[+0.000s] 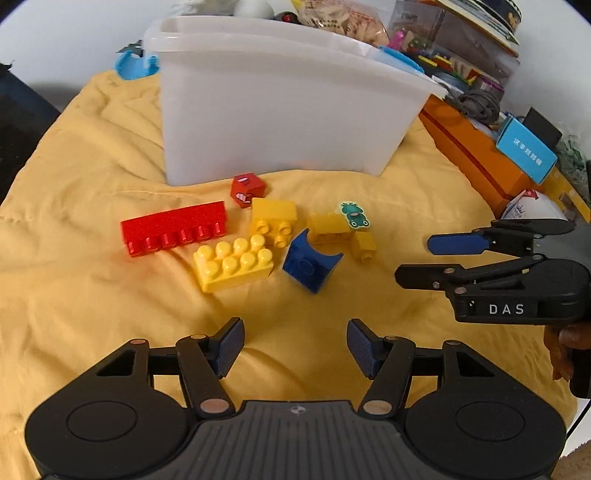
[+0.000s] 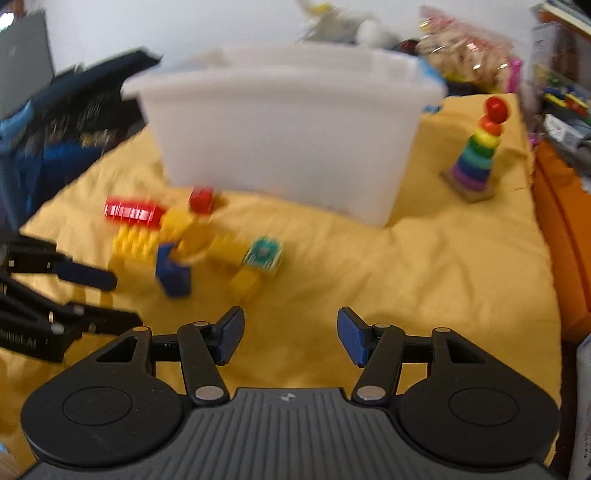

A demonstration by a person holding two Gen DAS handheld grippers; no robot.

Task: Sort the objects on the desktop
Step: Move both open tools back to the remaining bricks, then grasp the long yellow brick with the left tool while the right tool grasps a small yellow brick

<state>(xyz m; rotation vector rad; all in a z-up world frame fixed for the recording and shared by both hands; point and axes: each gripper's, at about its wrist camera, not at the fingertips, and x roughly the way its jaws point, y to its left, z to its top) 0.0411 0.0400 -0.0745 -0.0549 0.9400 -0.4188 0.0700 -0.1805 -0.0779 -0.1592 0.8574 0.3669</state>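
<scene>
The left gripper (image 1: 295, 345) pointed downward with its blue-padded jaws spread wide and nothing between them. The right gripper (image 2: 290, 334) sat just beside it, also angled down, jaws parted and empty. A few fingers (image 1: 559, 349) of the person's hand showed curled beneath the right gripper's handle.

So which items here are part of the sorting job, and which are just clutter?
Job: red long brick, yellow studded brick, blue block, red cube, white bin.
Clutter: ring stacker, orange box, snack bag.
</scene>
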